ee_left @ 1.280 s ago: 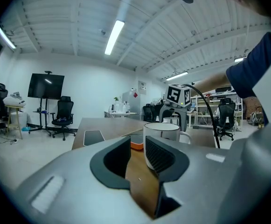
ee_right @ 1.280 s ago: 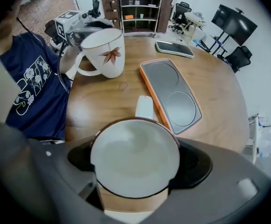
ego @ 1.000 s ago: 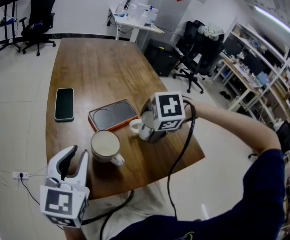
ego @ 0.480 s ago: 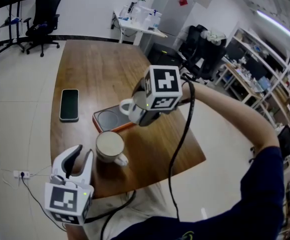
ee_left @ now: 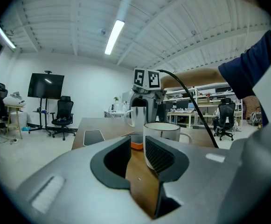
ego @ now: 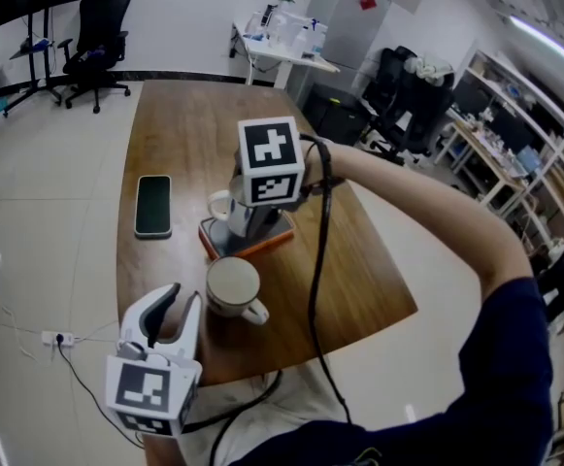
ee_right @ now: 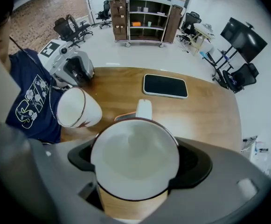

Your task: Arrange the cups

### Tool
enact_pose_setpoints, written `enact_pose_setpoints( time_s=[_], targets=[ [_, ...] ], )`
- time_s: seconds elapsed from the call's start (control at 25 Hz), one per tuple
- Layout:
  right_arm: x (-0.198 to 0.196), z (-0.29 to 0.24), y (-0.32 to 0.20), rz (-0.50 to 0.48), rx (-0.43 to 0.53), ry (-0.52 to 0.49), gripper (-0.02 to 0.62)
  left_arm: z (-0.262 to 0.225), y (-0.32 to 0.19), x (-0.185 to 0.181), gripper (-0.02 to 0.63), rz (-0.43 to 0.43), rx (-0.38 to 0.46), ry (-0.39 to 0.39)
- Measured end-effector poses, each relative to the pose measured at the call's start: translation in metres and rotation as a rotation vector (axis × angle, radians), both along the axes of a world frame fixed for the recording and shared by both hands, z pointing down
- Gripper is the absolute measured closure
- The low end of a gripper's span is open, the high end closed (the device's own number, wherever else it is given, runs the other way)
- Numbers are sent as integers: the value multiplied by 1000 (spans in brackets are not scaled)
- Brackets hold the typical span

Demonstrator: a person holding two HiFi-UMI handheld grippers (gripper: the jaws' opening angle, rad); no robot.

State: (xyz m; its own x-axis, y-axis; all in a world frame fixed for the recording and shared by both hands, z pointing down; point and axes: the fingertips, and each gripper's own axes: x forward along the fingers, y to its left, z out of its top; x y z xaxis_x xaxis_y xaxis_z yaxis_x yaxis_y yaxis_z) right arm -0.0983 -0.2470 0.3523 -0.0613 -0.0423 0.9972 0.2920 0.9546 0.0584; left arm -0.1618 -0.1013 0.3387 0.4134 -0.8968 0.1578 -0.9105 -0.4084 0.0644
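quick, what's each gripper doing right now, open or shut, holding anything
left gripper: open, nothing between its jaws
right gripper: shut on the white cup

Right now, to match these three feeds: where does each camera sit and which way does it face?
Head view: on the person's head, looking steeply down at the table; shows left gripper, right gripper, right forearm.
Left gripper view: on the left gripper, facing level across the table at the standing cup; its open, empty jaws show.
Right gripper view: rides the right gripper, facing straight down; its jaws clamp the held cup.
Shared: both gripper views catch the standing cup and phone.
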Motion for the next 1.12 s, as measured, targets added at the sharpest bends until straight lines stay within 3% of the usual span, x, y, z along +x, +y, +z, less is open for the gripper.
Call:
enact_pose_setpoints(
  time_s=[0.56,0.68,1.0,1.12],
  targets=[
    [-23,33,4,-41,-22,44,170,4,1,-3,502,-3,2,4],
    [-22,32,4,-66,-5,21,168,3,0,-3,502,0,0,2],
    [-24,30,3,7,-15,-77,167,3,1,-2,508,0,-2,4],
    [-26,27,0,10,14,-95,135,3,1,-4,525,-1,-4,1]
  ],
)
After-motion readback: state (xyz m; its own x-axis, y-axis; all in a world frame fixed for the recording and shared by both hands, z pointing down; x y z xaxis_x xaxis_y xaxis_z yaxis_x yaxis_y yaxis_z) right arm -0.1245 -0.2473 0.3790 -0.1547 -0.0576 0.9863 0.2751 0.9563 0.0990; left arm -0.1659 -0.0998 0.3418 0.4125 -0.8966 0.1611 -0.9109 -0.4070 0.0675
